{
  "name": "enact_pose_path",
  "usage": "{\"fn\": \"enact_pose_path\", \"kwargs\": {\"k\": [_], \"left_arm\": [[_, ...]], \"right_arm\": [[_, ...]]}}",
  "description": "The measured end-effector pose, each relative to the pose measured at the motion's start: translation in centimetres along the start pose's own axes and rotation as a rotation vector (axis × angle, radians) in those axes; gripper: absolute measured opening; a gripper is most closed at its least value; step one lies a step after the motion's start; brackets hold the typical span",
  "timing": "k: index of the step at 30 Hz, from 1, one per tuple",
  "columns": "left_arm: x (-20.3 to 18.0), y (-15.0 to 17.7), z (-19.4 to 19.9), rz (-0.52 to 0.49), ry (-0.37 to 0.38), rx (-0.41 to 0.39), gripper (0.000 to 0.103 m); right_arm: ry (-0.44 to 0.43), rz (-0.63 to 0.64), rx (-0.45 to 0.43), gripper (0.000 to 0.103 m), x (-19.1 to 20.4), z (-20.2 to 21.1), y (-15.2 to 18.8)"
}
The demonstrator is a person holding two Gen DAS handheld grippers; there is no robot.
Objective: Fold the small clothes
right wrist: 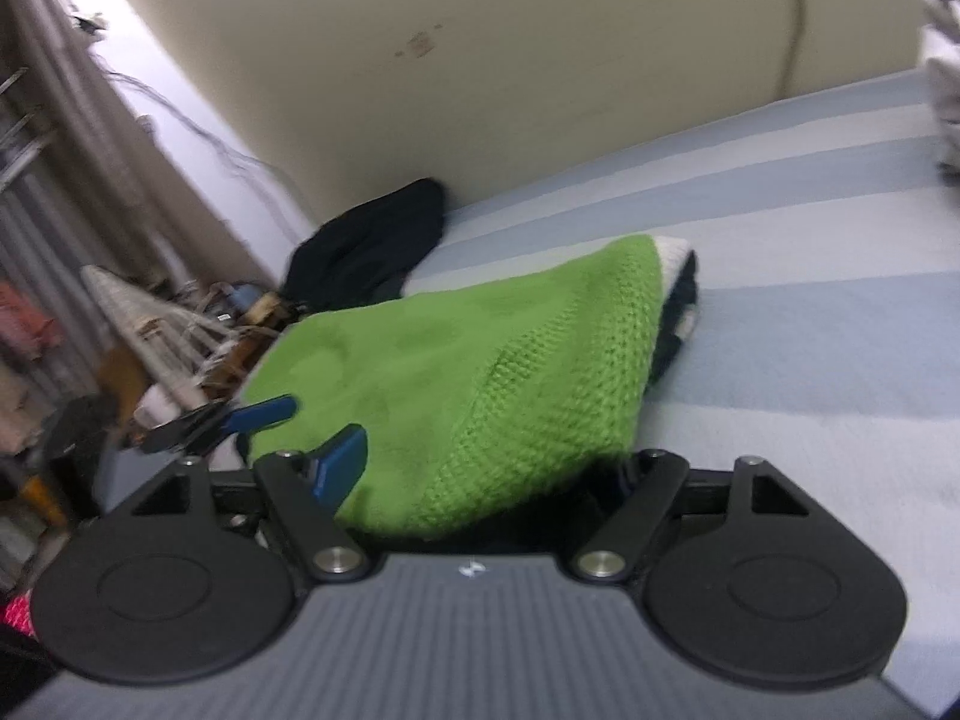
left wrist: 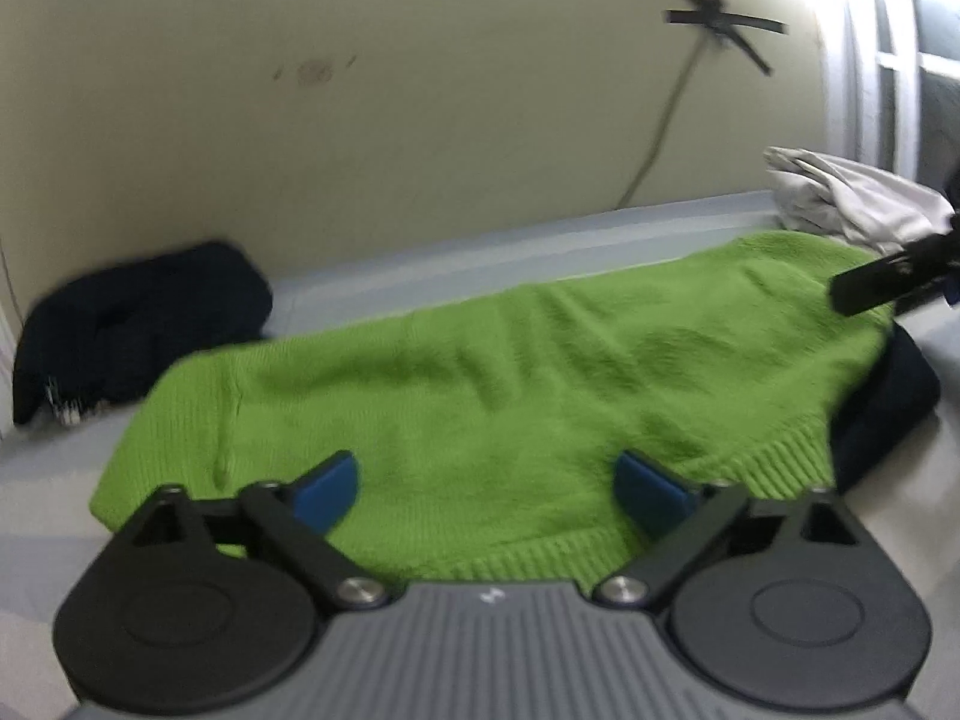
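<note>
Item: green knit sweater [left wrist: 480, 372], small, lying on a bed with a blue-and-white striped sheet [right wrist: 810, 228], folded over into a compact oblong with its ribbed hem toward the left wrist camera. It rested on top of a dark garment [left wrist: 888, 396], and a white layer showed at its far edge in the right wrist view.

Left gripper [left wrist: 486, 480]: jaws spread wide over the near hem, blue pads apart, pinching nothing.

Right gripper [right wrist: 480, 450]: jaws spread, the sweater's end bulging between them; its right pad was hidden by the knit, so contact could not be told, but no pinch was visible.

Other stock: a black garment [left wrist: 138, 330] heaped by the wall, a pale grey garment [left wrist: 852, 198] crumpled at the far right.

Progress, as judged: the sweater looked folded and released; the loose pieces appeared still to be folded.
</note>
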State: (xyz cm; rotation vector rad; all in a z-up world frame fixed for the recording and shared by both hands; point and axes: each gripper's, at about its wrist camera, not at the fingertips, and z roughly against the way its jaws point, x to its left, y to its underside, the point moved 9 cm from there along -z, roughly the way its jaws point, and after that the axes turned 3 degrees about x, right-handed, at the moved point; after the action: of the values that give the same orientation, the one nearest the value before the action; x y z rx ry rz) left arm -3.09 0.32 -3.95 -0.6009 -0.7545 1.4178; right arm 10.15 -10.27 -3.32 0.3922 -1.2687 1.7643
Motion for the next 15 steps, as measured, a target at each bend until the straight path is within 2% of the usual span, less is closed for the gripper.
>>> {"fn": "enact_pose_path", "kwargs": {"k": [4, 9, 15], "left_arm": [[0.4, 0.0, -0.9, 0.050, -0.003, 0.027, 0.103], [0.5, -0.3, -1.8, 0.082, -0.005, 0.045, 0.103], [0.5, -0.4, -2.2, 0.091, -0.012, 0.049, 0.103]], "right_arm": [[-0.067, -0.034, -0.013, 0.083, 0.3, 0.7, 0.0], [-0.010, 0.016, 0.003, 0.084, 1.0, 0.5, 0.5], [-0.040, -0.010, 0.002, 0.084, 0.6, 0.6, 0.2]]}}
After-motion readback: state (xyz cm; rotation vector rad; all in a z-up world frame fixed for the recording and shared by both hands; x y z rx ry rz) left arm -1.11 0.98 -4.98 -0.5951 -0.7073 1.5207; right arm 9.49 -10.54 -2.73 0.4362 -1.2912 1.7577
